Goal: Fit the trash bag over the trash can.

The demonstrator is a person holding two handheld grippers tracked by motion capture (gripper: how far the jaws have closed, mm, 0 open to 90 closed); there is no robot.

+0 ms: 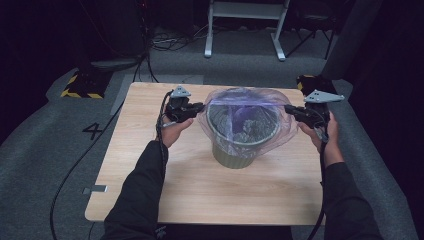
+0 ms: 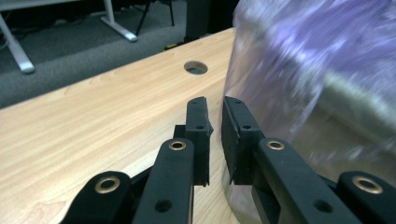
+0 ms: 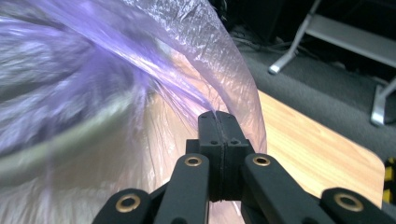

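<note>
While the person stretches a thin purple-tinted plastic bag over a round, ribbed grey-green bin, each hand works one side of the bag's mouth, which seems meant to keep the film taut and wide enough to pass over the rim. The bin stands upright near the middle of the wooden table, with the bag draped into and around its top.

In the right gripper view the right tongs are pressed fully together, with a pleat of the film pinched between the tips at the bag's right edge. In the left gripper view the left tongs stand slightly apart, a narrow gap between the tips; the film lies against the outer side of one tip, and I cannot tell whether any of it is caught in the gap. From above, the left tongs meet the bag's left edge and the right tongs its right edge, roughly level with each other across the bin.

Counted: one bin, one bag, one table, two tongs, and one round cable hole in the tabletop.
</note>
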